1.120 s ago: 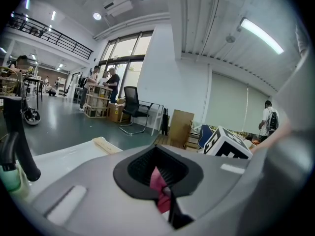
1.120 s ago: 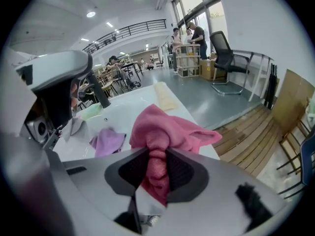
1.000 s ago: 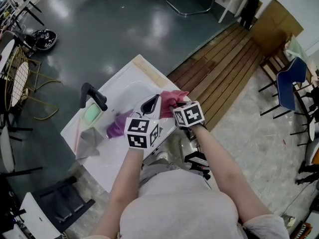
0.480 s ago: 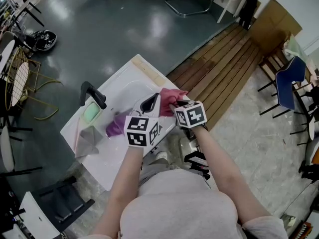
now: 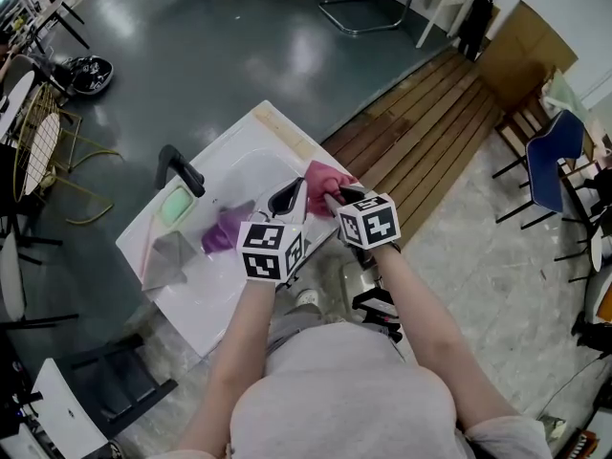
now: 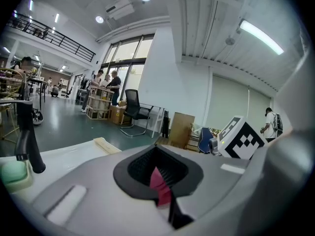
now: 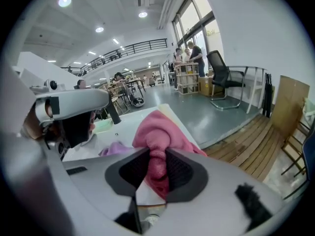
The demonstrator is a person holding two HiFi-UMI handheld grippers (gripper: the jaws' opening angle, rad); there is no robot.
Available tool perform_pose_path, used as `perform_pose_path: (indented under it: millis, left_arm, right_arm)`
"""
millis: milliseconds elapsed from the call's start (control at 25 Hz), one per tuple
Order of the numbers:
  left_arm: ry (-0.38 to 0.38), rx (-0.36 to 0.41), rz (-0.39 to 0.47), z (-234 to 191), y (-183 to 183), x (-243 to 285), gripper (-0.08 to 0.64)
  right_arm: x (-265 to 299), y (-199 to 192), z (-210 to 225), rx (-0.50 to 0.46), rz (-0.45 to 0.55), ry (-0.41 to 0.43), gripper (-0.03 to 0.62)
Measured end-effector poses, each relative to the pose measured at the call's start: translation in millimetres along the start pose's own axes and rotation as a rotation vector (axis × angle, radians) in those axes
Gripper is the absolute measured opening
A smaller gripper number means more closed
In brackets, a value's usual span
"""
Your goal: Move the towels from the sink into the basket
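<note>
Right claw (image 7: 156,167): pinching pink towel (image 7: 158,132) at sink (image 5: 251,168) rim.
Left claw (image 6: 165,183): pressed together on a sliver of pink towel.

Left gripper (image 6: 160,176) holds fingers together; right gripper (image 7: 158,167) fingers clamp pink towel (image 7: 160,129).

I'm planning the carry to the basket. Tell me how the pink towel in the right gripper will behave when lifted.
Probably floppy: the pink towel bunches into a fold between the right gripper's jaws and spreads loosely beyond them. Likely light, since a narrow pinch seems to hold the whole bundle. Unlikely to slip, as the cloth looks soft and fuzzy.
</note>
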State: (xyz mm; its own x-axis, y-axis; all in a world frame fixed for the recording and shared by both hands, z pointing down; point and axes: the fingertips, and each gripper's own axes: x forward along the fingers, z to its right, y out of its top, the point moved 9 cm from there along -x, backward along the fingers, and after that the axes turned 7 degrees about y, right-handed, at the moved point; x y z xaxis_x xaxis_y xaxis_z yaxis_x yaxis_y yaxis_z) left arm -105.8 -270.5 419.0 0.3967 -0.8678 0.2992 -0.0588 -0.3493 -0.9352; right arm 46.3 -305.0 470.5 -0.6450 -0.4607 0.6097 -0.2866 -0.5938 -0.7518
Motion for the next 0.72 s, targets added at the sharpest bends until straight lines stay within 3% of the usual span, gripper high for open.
perform_pose_path:
  millis: [720]
  left_arm:
    - [-0.026, 0.006, 0.033, 33.0, 1.5, -41.5, 0.005]
  right_arm:
    - [-58.3, -9.7, -26.4, 0.016, 0.125, -0.039, 0.109]
